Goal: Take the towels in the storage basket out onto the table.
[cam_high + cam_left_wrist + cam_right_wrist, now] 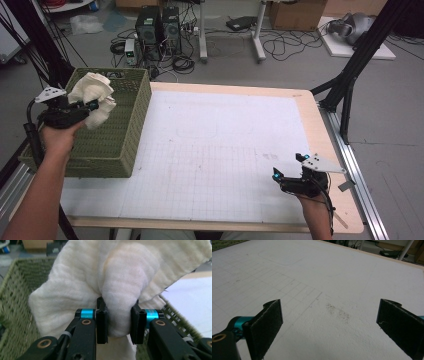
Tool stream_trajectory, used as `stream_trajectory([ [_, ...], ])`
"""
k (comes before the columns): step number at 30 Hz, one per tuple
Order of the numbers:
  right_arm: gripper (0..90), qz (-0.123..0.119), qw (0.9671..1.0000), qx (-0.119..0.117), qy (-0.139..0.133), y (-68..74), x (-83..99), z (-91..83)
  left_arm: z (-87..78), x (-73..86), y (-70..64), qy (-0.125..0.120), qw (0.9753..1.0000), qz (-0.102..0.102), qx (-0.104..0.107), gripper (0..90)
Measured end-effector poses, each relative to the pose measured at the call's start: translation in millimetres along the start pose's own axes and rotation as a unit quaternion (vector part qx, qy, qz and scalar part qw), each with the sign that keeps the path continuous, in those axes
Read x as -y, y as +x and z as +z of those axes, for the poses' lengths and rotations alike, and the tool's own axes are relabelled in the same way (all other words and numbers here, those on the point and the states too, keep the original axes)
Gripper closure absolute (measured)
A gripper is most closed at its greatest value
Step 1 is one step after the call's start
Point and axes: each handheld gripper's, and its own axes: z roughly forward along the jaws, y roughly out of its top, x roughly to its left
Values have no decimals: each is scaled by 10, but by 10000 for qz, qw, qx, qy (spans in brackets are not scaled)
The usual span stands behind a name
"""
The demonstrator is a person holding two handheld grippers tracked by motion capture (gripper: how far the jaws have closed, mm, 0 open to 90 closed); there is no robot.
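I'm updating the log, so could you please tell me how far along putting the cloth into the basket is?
Done: the left hand-held gripper is shut on the white cloth, raised over the green basket. In hand: carrying it above the basket. Left: release it inside. The right hand-held gripper is open above the white mat.

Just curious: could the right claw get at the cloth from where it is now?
Probably not without moving far: the right claw sits open at the table's near right, while the cloth is across it, clamped in the left claw over the basket.
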Motion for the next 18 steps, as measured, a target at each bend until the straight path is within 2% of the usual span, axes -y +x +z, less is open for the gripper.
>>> stream_trajectory([
  [5, 58, 13, 10000, -1, 17, 8, 0, 0, -59, -44, -46, -349, 9993, -64, 88, 718],
  [10, 58, 9, 10000, 7, 15, 12, -2, -3, -121, -104, -93, -533, 9982, -72, 280, 719],
  [14, 58, -6, 10000, 12, -16, 15, -4, 0, -174, -163, -167, -789, 9956, -133, 490, 719],
  [18, 58, -28, 10000, 3, -20, 21, -9, 4, -208, -233, -301, -949, 9930, -13, 699, 719],
])
